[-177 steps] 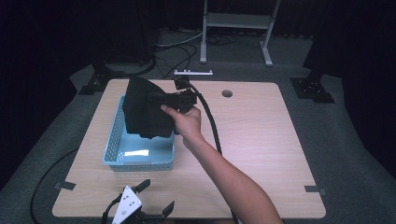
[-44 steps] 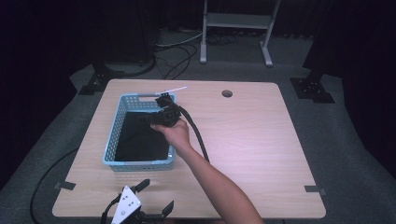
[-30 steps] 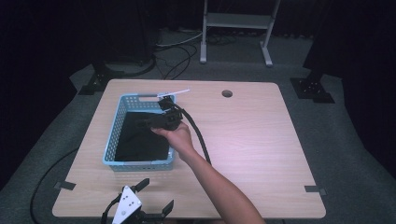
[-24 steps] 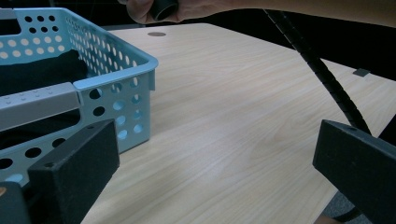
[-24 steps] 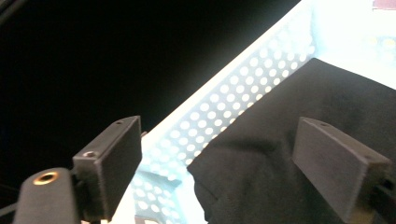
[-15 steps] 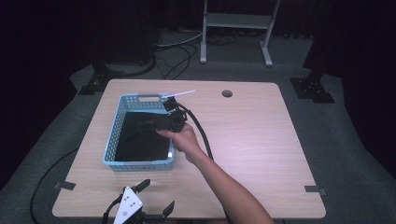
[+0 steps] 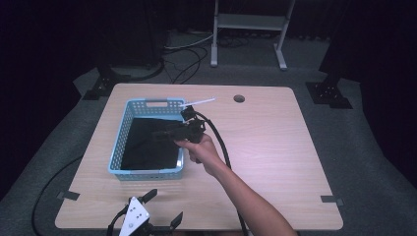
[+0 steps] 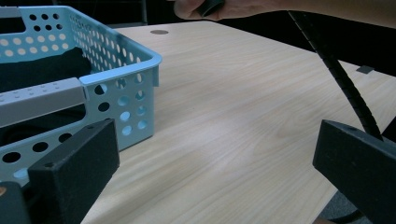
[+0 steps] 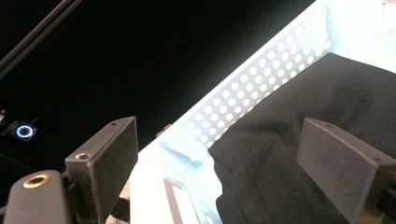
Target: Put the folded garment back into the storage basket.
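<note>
The black cloth (image 7: 147,145) lies flat in the bottom of the blue basket (image 7: 118,142), which stands on the left half of the table (image 7: 275,142); it covers nearly the whole basket floor, so the putting-away looks done. The right hand-held gripper (image 7: 164,133) hangs over the basket's right rim, its jaws pointing across the cloth. Its jaws have just been opening and now stand wide apart with nothing between them: in the right gripper view both pads (image 9: 338,163) hover clear above the cloth (image 9: 289,140), apart from it, so the cloth is released. The left hand-held gripper (image 7: 147,214) rests at the near table edge, just in front of the basket, jaws spread and empty, apparently parked out of the way because placing the cloth takes one hand.
</note>
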`<action>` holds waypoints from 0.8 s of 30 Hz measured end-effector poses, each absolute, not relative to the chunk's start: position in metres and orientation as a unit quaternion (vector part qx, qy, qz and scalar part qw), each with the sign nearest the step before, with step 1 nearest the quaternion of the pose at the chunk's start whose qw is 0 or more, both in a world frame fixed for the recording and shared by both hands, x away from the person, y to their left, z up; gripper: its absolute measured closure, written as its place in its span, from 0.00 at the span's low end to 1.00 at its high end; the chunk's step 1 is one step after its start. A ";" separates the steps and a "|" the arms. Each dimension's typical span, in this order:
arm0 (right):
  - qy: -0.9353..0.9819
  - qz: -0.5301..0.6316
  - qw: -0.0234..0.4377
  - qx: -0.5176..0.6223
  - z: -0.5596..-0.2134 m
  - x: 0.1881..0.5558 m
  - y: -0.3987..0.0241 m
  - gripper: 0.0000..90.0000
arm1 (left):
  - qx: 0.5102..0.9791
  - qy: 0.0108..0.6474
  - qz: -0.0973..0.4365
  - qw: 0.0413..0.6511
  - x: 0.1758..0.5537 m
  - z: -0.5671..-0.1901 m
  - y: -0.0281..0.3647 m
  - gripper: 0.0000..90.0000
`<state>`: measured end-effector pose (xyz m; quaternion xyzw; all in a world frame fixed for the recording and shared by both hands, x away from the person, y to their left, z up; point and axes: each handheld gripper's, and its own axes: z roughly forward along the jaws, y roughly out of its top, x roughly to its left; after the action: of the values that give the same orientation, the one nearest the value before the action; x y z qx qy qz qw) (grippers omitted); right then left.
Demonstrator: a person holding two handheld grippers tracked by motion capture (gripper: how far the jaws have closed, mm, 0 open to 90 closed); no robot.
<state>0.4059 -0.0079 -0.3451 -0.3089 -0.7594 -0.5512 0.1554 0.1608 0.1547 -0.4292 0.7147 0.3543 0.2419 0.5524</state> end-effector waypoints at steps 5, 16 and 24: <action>-0.755 -0.557 0.153 -0.311 -0.345 0.404 -0.014 0.12 | 0.714 0.355 0.243 0.552 0.161 -0.429 0.156 0.00; -0.750 -0.565 0.148 -0.311 -0.345 0.399 -0.025 0.12 | 0.716 0.353 0.242 0.551 0.160 -0.430 0.154 0.00; -0.749 -0.569 0.141 -0.309 -0.342 0.396 -0.033 0.12 | 0.715 0.352 0.247 0.551 0.159 -0.429 0.153 0.00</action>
<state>0.3958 -0.0332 -0.3425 -0.3091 -0.7490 -0.5689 0.1412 0.1590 0.1533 -0.4294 0.7150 0.3522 0.2469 0.5511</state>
